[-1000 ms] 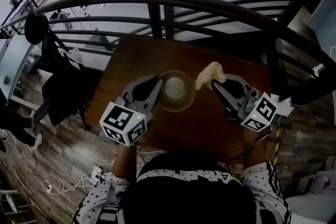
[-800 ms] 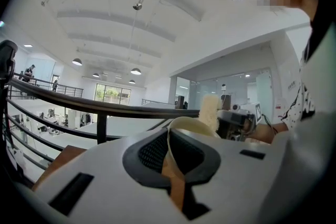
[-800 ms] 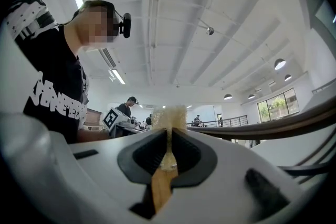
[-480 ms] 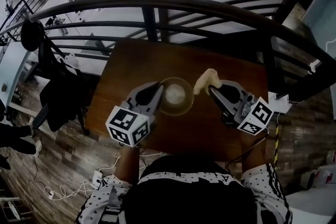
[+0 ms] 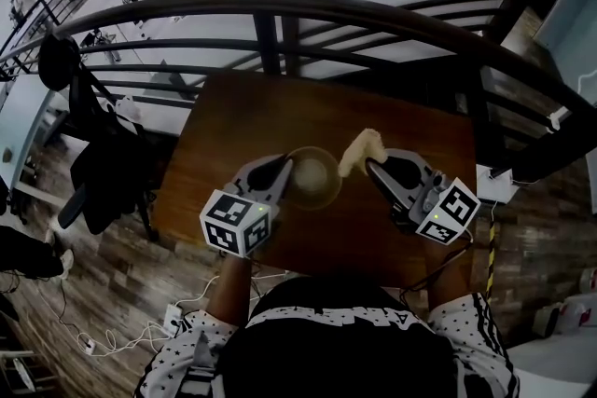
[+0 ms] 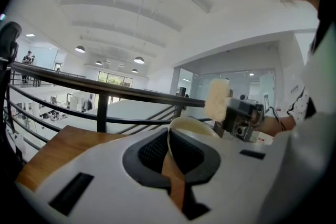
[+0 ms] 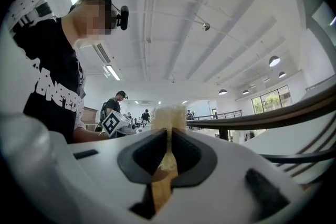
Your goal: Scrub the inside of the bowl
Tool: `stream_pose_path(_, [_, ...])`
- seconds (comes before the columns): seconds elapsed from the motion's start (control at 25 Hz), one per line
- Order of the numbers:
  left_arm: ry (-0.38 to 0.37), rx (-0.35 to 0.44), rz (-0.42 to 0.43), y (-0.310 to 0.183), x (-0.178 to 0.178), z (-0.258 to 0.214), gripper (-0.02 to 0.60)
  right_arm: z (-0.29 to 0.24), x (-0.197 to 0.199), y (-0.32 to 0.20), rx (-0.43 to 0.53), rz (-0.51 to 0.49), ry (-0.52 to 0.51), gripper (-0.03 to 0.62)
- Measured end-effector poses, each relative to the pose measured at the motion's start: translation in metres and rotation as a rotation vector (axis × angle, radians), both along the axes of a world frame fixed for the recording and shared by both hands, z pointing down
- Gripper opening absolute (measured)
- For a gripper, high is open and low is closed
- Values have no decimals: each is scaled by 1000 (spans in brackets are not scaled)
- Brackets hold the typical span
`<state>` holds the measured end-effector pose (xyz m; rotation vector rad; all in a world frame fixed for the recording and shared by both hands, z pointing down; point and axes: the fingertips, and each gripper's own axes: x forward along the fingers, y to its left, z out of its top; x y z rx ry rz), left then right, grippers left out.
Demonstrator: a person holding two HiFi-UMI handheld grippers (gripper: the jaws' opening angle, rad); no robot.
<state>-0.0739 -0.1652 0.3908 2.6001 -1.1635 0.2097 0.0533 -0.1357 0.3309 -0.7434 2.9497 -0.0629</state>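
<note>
Left gripper (image 6: 170, 153) clamping bowl (image 6: 189, 120) rim, sponge (image 6: 216, 99) beyond

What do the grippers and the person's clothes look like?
The left gripper and right gripper have pale grey, wedge-shaped jaws with black pads. Each bears a white cube with black square markers. The sleeves are white with black spots; the shirt is black with white print.

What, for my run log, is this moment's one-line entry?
left gripper: shut on bowl rim | right gripper: shut on sponge | sponge: beside bowl, not inside
</note>
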Motion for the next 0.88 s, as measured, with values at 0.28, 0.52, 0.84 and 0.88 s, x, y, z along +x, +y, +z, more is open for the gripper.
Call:
stream_pose_path(0.28, [18,-62,-4,-5,-3,24,23,9,-4,-1,-29,7,-3,40])
stream_pose_path(0.52, [9,-132,-13,-8,-2,55,24,8,-1,0,-26,10,4,40])
stream_pose_path(0.84, [-3,-169,-20,-17,-2,77,25,12,2,-7,-35,29,4,40])
stream_pose_path(0.88, [-4,-173,-23,-19,-1,80,25,12,2,-8,-36,31,2,40])
